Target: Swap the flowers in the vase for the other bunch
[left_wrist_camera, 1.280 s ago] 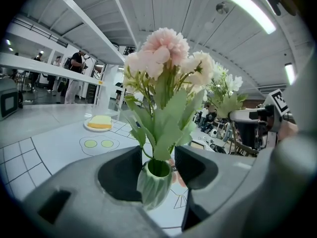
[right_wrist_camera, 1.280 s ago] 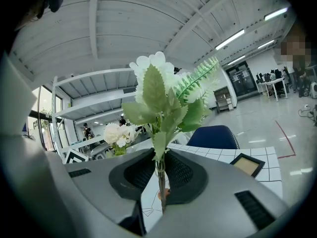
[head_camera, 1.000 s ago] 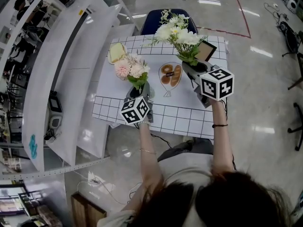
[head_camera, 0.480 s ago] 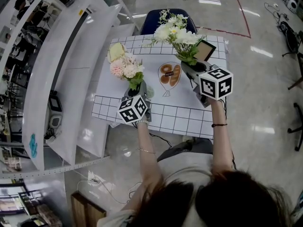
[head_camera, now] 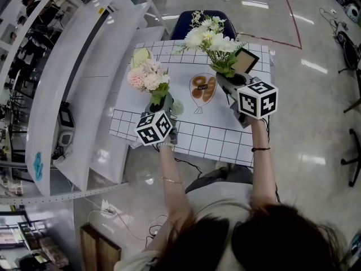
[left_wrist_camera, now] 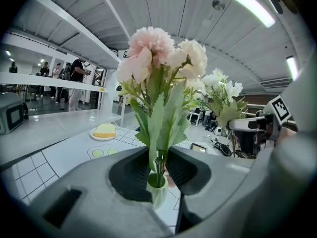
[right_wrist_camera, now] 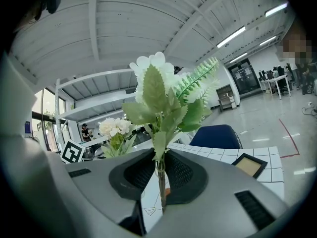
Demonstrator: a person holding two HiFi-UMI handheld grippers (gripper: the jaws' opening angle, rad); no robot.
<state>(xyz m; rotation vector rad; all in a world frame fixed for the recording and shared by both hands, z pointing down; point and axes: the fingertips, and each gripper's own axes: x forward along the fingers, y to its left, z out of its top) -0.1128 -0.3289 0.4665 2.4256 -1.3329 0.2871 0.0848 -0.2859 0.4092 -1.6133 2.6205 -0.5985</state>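
My left gripper has the green stems of the pink flower bunch between its pads, which press on them, and its jaws are still closing. The stems run down into the pale green vase, just under the jaws. My right gripper is shut on the thin stem of the white flower bunch, which it holds upright above the table's right side. Whether the pink stems' ends are still inside the vase is hidden.
The white gridded table carries a plate with a yellow cake at the back left. A printed balloon shape with pastries lies mid-table, and a small picture frame back right. A blue chair stands behind, and white shelving runs along the left.
The left gripper has closed on the pink bunch and risen, carrying the flowers up and to the left in the head view. The right gripper and its white bunch have kept still.
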